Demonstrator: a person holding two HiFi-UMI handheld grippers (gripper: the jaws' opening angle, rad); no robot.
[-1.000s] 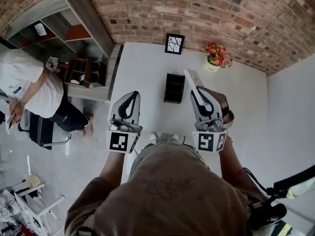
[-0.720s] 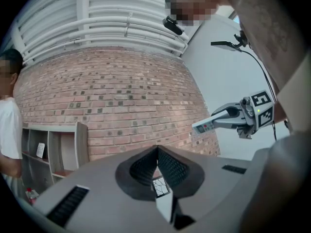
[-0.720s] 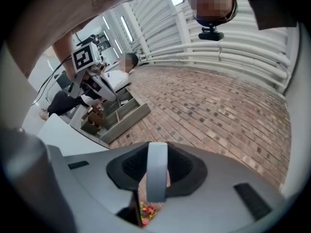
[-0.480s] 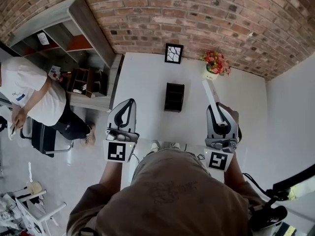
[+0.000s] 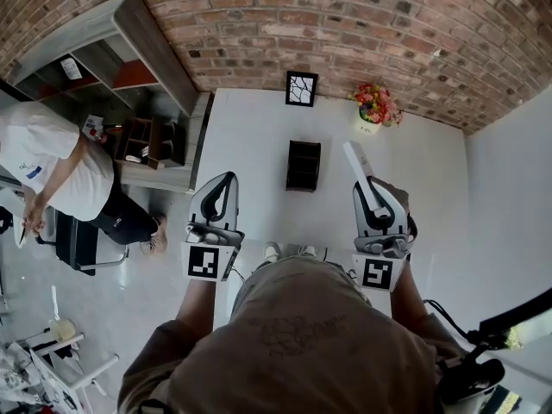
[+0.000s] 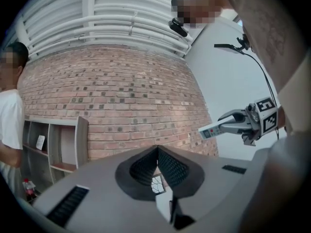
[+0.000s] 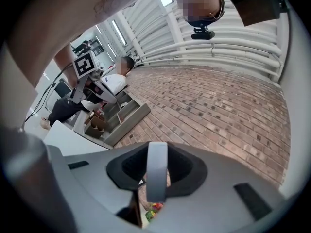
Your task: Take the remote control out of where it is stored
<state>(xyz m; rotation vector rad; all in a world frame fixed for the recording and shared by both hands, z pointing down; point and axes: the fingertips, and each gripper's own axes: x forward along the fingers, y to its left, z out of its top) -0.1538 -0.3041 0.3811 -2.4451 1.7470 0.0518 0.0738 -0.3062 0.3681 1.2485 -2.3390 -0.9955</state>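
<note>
My right gripper (image 5: 366, 188) is shut on a long white remote control (image 5: 355, 162), which it holds in the air to the right of the black storage holder (image 5: 304, 166) on the white table (image 5: 250, 136). The remote is clear of the holder and points away from me. In the right gripper view the remote (image 7: 156, 174) stands edge-on between the jaws of my right gripper (image 7: 156, 152). My left gripper (image 5: 224, 179) hovers left of the holder, shut and holding nothing. The left gripper view shows its jaws (image 6: 157, 150) meeting at the tip, and the remote (image 6: 213, 129) off to the right.
A small framed picture (image 5: 302, 88) and a pot of flowers (image 5: 376, 103) stand against the brick wall at the table's far edge. Left of the table are grey shelves (image 5: 129, 54), a brown organiser (image 5: 142, 132) and a person in a white shirt (image 5: 47, 162).
My right gripper carried the remote from beside the holder out to the right and toward me, then came slightly back. The left gripper stayed nearly still.
</note>
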